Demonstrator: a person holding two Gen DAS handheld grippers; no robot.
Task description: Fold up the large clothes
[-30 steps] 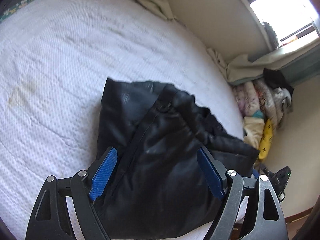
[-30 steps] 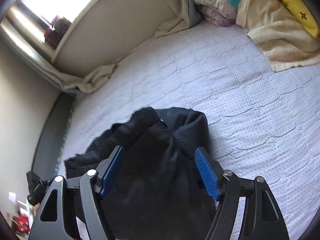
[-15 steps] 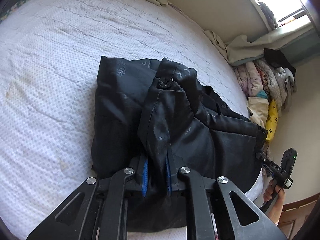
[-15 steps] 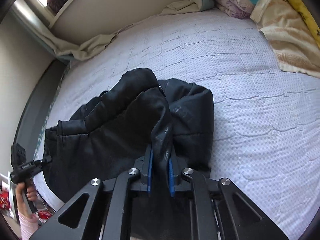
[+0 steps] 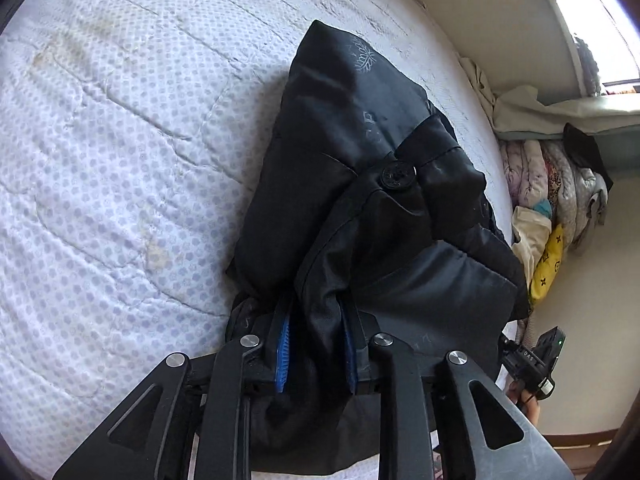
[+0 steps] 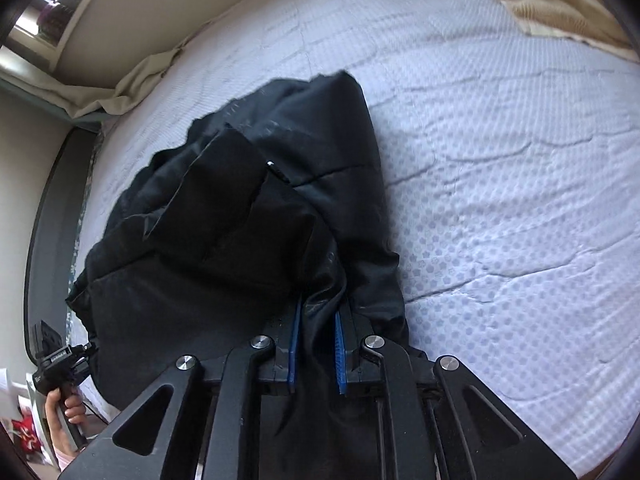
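A black padded jacket lies bunched on the white quilted bed; a black button shows on its upper layer. My left gripper is shut on a fold of the jacket's near edge, fabric pinched between the blue pads. In the right wrist view the jacket is a dark heap on the bed, and my right gripper is shut on another fold of its near edge. The pinched edges are lifted off the bed.
A pile of folded clothes and blankets sits at the bed's far corner by the wall. A beige blanket lies at the top right. Each view shows the other hand-held gripper at the bed's edge.
Both grippers went from open over the jacket to shut on folds of it. Since then they have lifted the fabric, and the jacket has bunched into a taller, narrower heap.
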